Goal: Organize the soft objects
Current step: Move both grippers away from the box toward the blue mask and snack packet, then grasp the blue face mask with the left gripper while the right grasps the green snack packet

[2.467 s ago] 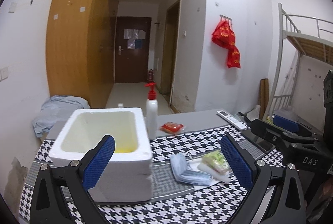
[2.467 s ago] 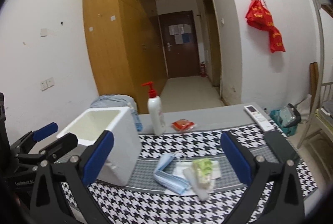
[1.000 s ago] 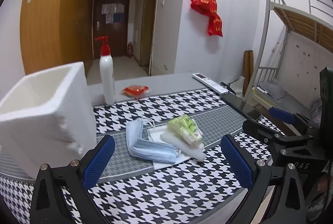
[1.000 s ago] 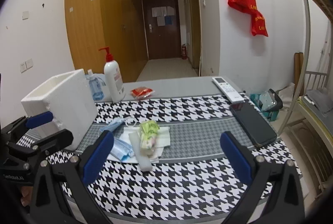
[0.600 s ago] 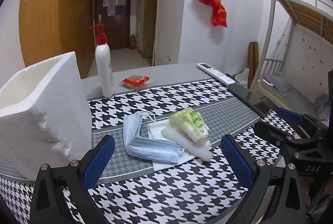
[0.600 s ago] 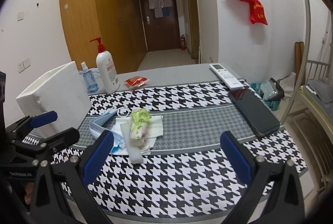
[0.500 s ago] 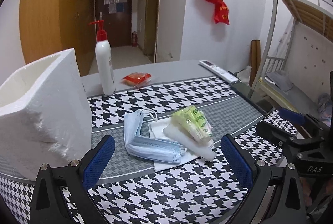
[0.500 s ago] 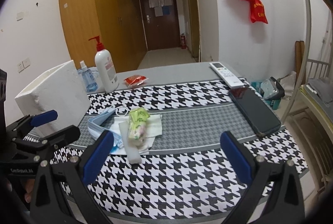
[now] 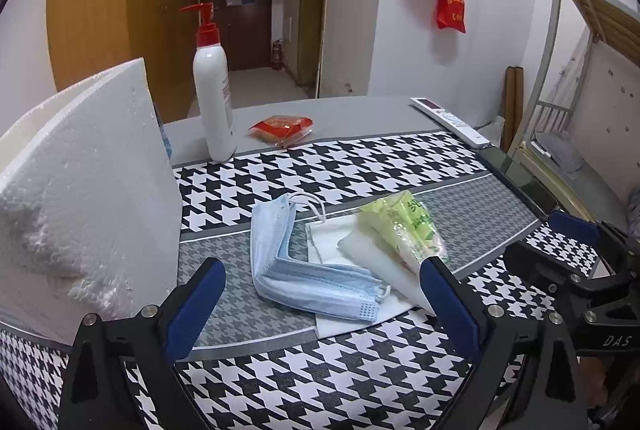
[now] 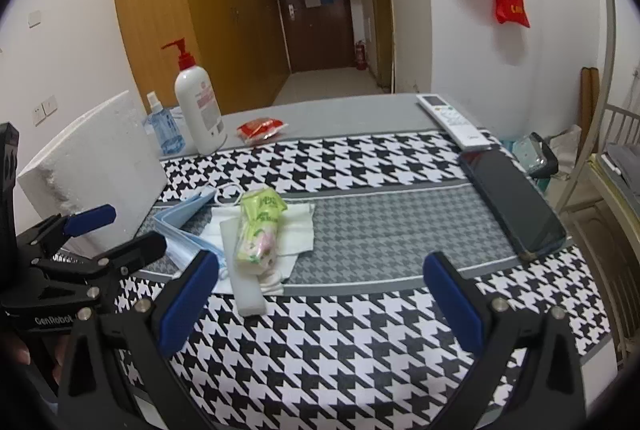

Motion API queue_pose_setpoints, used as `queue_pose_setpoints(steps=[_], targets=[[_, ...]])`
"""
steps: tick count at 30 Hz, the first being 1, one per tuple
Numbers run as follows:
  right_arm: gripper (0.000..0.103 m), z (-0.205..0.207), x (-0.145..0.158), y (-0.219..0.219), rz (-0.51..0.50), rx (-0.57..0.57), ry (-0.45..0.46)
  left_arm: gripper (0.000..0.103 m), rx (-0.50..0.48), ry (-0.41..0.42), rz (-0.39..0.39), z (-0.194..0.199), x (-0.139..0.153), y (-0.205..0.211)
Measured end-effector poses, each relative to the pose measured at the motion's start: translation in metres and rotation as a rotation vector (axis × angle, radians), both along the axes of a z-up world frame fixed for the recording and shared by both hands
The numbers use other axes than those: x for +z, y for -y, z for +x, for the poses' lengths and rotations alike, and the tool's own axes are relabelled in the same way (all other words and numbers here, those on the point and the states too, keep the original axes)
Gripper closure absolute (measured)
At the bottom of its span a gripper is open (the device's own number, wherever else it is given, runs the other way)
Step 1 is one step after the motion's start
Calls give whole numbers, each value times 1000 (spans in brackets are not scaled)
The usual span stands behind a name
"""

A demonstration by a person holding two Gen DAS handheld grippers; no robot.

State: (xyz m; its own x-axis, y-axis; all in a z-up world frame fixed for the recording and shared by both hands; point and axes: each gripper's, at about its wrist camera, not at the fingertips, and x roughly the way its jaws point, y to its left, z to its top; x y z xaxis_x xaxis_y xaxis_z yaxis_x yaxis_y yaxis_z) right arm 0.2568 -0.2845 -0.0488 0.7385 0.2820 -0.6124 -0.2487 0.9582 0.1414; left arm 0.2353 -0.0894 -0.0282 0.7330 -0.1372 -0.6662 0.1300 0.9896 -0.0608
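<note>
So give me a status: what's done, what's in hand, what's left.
Done: nothing visibly sorted. In hand: nothing; the left gripper and right gripper have their jaws open and empty. Left: blue masks, green tissue pack and white cloths lie beside the foam box.

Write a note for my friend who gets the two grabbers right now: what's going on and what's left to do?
Left gripper: jaws wide open, empty, low over the pile.
Right gripper: jaws wide open, empty, just right of the pile.
The soft things lie in one pile on the houndstooth cloth: blue face masks, white napkin, white foam strip and green tissue pack on top.
White foam box stands left of the pile; its inside is not visible now.
Nothing from this pile is picked up yet. All of it is left to sort, probably into the box.
</note>
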Motion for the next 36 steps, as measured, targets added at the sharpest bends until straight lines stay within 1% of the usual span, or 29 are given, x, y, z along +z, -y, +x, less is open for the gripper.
queue_pose_setpoints(steps=[8, 10, 12, 14, 16, 18, 24, 28, 29, 31, 33, 35, 36], targets=[[0, 9, -1, -13, -16, 40, -15, 12, 18, -49, -11, 12, -10, -5], [0, 11, 0, -15, -13, 50, -17, 15, 30, -60, -23, 16, -11, -8], [0, 12, 0, -18, -16, 54, -19, 17, 43, -70, -22, 19, -13, -11], [0, 13, 0, -21, -19, 64, -20, 22, 52, -86, -21, 22, -15, -13], [0, 15, 0, -25, -23, 70, -24, 24, 55, -105, -38, 26, -17, -16], [0, 18, -1, -27, -23, 74, -34, 24, 53, -110, -42, 26, -19, -17], [0, 33, -7, -32, -42, 70, -86, 31, 54, -129, -49, 31, -23, -20], [0, 39, -10, -38, -50, 86, -99, 42, 58, -148, -55, 35, -28, -23], [0, 39, -10, -40, -54, 88, -98, 43, 56, -155, -57, 36, -29, -23], [0, 42, -12, -43, -64, 96, -104, 49, 53, -165, -65, 39, -30, -25], [0, 45, -12, -46, -71, 99, -106, 51, 52, -173, -72, 40, -32, -26], [0, 47, -13, -47, -77, 104, -112, 55, 53, -180, -78, 41, -33, -28], [0, 49, -14, -48, -79, 108, -113, 59, 53, -185, -77, 42, -33, -28]])
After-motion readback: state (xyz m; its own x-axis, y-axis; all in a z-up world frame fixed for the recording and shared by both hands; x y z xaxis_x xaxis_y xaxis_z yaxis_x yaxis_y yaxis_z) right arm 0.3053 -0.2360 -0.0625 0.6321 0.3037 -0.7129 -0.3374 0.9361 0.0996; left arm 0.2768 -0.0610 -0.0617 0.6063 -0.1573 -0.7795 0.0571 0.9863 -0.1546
